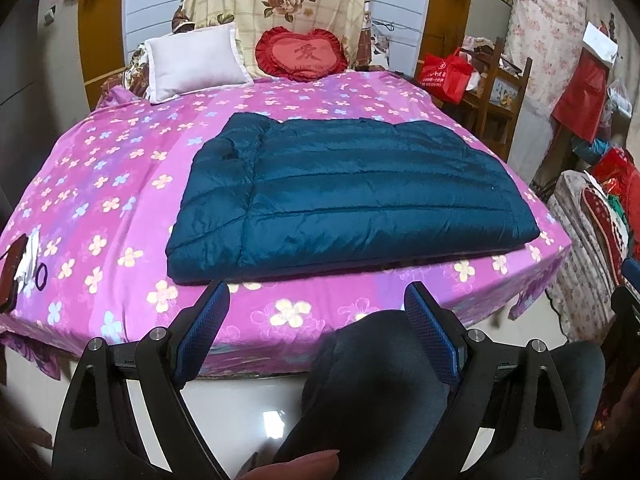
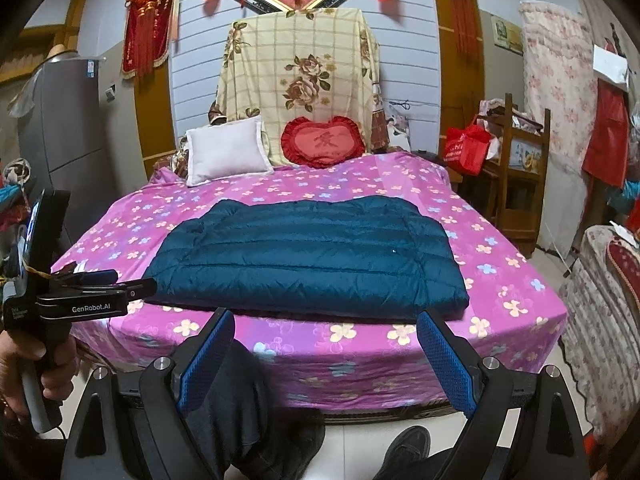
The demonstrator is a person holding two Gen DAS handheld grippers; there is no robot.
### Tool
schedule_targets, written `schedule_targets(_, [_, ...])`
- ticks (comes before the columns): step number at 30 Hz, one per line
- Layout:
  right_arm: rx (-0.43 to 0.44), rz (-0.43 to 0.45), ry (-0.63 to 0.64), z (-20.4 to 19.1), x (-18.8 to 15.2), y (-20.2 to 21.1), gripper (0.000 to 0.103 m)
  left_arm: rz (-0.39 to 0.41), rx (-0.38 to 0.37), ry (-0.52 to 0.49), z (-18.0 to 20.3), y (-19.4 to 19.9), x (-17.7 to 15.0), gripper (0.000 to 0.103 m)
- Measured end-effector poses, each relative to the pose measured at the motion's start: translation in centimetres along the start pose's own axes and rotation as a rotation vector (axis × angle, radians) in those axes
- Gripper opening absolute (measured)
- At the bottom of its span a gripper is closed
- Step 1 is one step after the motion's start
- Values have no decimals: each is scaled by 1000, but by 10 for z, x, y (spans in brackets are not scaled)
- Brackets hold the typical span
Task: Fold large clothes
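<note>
A dark teal quilted down jacket [image 1: 348,196] lies folded into a flat rectangle on the pink flowered bed sheet [image 1: 112,184], near the bed's front edge. It also shows in the right wrist view [image 2: 308,258]. My left gripper [image 1: 318,294] is open and empty, held back from the bed's front edge, short of the jacket. My right gripper [image 2: 326,322] is open and empty, also in front of the bed. The left gripper's body shows at the left of the right wrist view [image 2: 80,300], held in a hand.
A white pillow [image 2: 226,154] and a red heart cushion [image 2: 322,142] sit at the bed's head. A red bag [image 2: 466,150] and a wooden rack [image 2: 516,176] stand to the right. Small items [image 1: 24,268] lie at the bed's left corner. My legs and shoes [image 2: 404,446] are below.
</note>
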State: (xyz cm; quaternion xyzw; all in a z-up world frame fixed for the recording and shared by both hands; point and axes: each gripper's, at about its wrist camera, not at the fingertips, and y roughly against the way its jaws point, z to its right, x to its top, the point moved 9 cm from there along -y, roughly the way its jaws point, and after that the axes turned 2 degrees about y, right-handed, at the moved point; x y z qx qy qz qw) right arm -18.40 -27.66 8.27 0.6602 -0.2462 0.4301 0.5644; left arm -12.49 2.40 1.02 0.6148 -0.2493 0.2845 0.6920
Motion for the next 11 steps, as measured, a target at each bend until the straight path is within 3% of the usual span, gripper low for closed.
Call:
schedule_targets(6, [-2, -9, -11, 3, -3, -2, 91, -1, -21, -11, 7, 0, -1, 89])
schedule_targets(11, [-6, -10, -12, 3, -3, -1, 91, 64, 1, -37, 9, 8, 3, 89])
